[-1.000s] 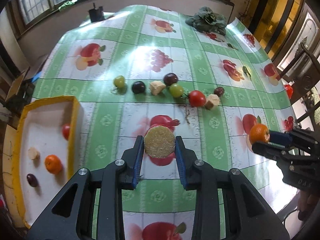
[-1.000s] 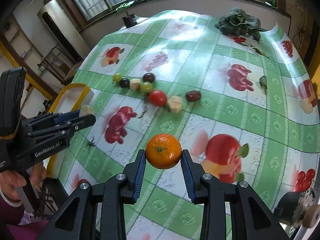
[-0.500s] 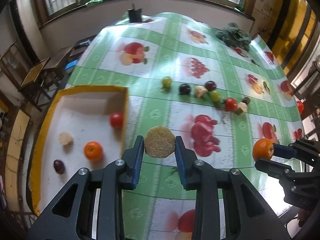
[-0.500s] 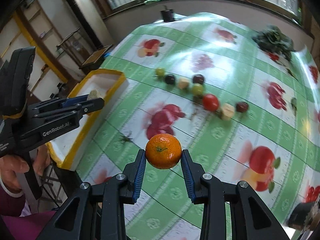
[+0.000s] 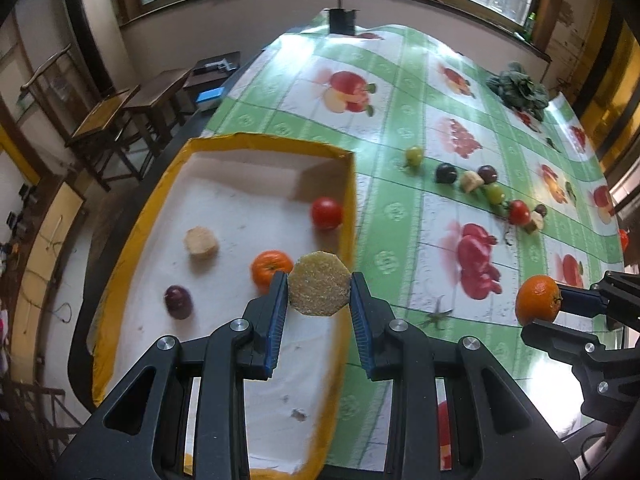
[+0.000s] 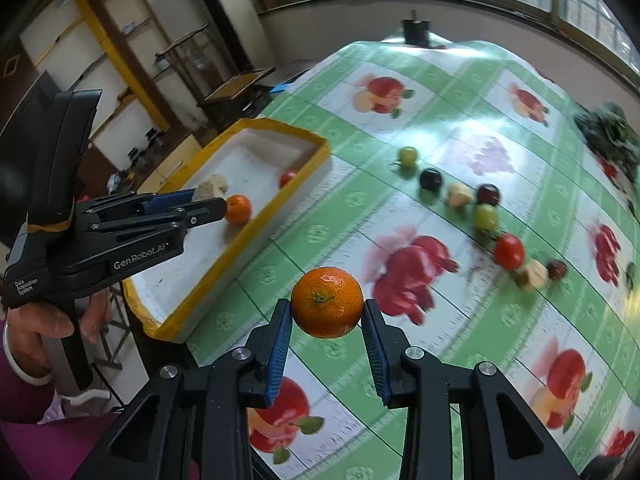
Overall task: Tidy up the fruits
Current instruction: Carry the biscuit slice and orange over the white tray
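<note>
Already in the yellow-rimmed tray (image 5: pixel 348 184): dark plum (image 5: pixel 179 301), pale chunk (image 5: pixel 201 242), orange (image 5: pixel 269 271), tomato (image 5: pixel 327 213). Above its near edge, left gripper (image 5: pixel 319 289) clamped on a tan cut slice (image 5: pixel 319 289). Further right, right gripper (image 6: pixel 326 308) pinching a tangerine (image 6: pixel 327 302) over the tablecloth (image 6: pixel 452 92). Left on the cloth: roughly eight pieces in a row (image 5: pixel 472 182), blurred at the far end.
</note>
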